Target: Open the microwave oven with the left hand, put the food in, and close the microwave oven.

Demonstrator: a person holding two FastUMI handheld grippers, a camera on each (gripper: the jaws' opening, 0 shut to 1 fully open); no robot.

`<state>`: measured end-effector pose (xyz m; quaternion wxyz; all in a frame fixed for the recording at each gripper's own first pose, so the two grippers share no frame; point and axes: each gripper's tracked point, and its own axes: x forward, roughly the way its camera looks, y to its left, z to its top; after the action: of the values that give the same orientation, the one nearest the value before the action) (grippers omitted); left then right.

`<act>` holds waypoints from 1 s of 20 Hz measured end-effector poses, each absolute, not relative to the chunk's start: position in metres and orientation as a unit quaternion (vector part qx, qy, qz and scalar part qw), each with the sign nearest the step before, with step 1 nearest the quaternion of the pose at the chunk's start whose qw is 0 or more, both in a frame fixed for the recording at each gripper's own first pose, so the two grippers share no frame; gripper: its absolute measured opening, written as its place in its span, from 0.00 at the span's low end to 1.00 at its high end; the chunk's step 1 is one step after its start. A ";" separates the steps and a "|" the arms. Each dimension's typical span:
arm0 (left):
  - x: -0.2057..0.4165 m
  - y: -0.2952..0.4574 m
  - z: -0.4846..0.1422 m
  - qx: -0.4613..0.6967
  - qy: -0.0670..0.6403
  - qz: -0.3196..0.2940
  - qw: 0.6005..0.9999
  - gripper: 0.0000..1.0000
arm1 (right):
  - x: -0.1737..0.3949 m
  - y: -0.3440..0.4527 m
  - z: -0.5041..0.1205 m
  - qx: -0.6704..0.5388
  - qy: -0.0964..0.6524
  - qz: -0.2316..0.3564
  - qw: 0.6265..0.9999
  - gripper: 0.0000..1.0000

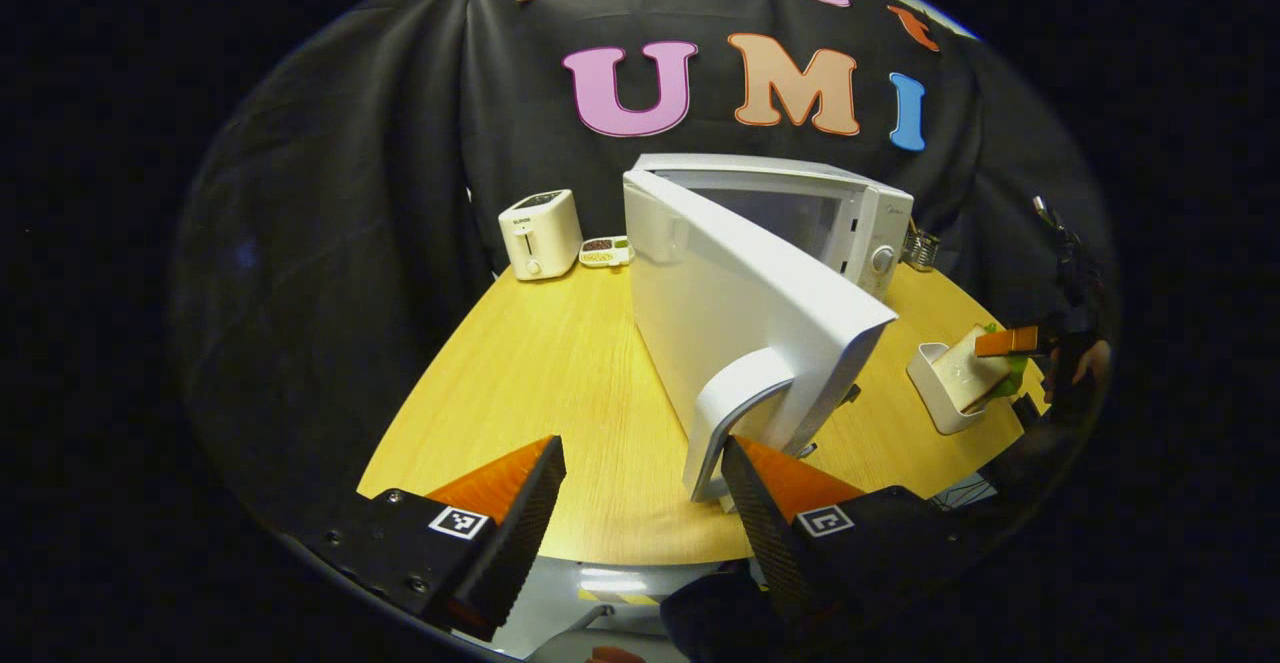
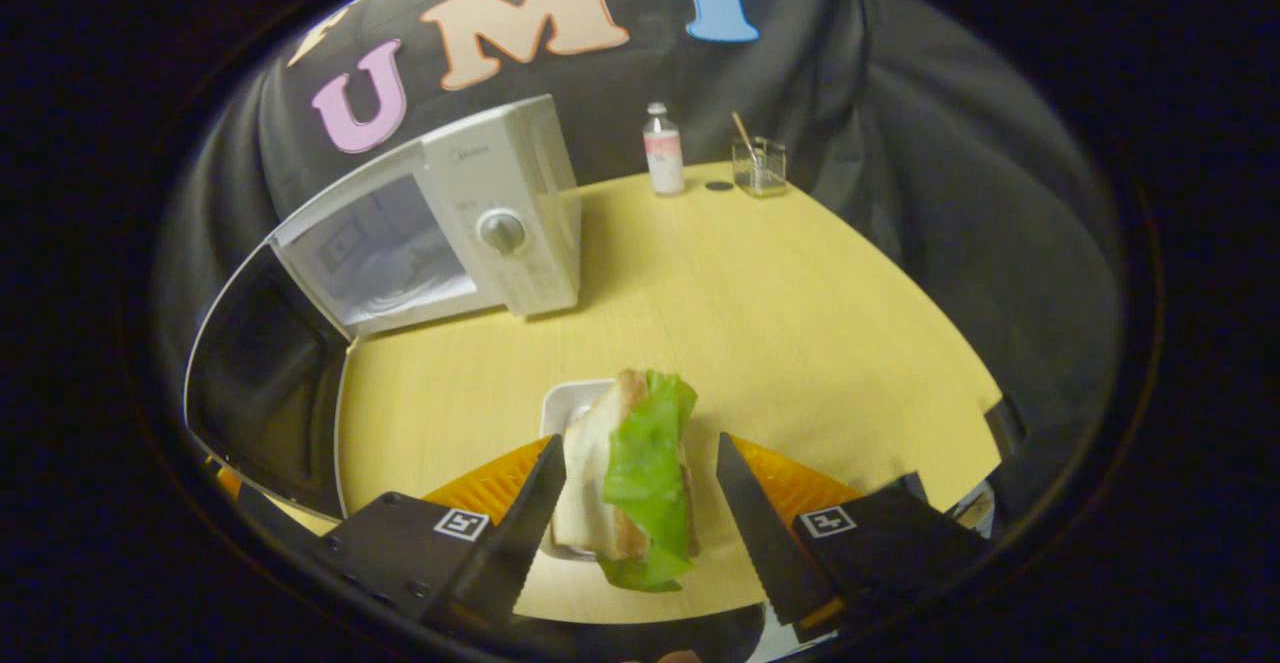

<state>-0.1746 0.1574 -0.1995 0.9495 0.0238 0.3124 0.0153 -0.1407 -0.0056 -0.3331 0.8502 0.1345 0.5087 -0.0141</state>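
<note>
The microwave (image 1: pixel 800 233) stands on the table (image 1: pixel 560 373) with its door (image 1: pixel 740 333) swung wide open toward the left gripper (image 1: pixel 640 503). That gripper is released: its fingers are spread, with the door handle (image 1: pixel 725 423) just beside the inner edge of one finger and not between the two. Whether that finger touches the handle cannot be told. So the opening step looks done, and the step in hand is getting the food in.

In the right gripper view, the right gripper (image 2: pixel 635 513) sits around a sandwich (image 2: pixel 630 473) with lettuce, which stands on edge over a white tray (image 2: pixel 570 408). One finger lies against the bread; a gap shows between the other finger and the lettuce, so the hold does not look clenched yet. The left gripper view shows the sandwich in its tray (image 1: pixel 945 383) at the table's near right, well apart from the oven, with the other gripper at it.

The next move calls for closing firmly on the sandwich without crushing it, lifting it clear of the tray, and carrying it past the open door into the cavity (image 2: pixel 375 253). The left gripper should keep clear of that path, staying near the handle for closing afterwards.
</note>
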 end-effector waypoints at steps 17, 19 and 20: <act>-0.089 0.147 -0.009 -0.008 0.068 0.112 0.991 0.92 | -0.146 0.030 -0.333 0.164 0.554 0.034 0.815 0.33; -0.079 0.139 -0.008 -0.018 0.071 0.105 0.992 0.92 | -0.142 0.032 -0.324 0.153 0.544 0.045 0.824 0.33; -0.077 0.138 -0.009 -0.021 0.077 0.104 0.991 0.92 | -0.140 0.030 -0.319 0.148 0.539 0.047 0.828 0.33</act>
<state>-0.0765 0.1377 -0.0092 0.9913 -0.0214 0.0774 0.1040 -0.1398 0.0302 -0.3188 0.8282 0.1479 0.5386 0.0468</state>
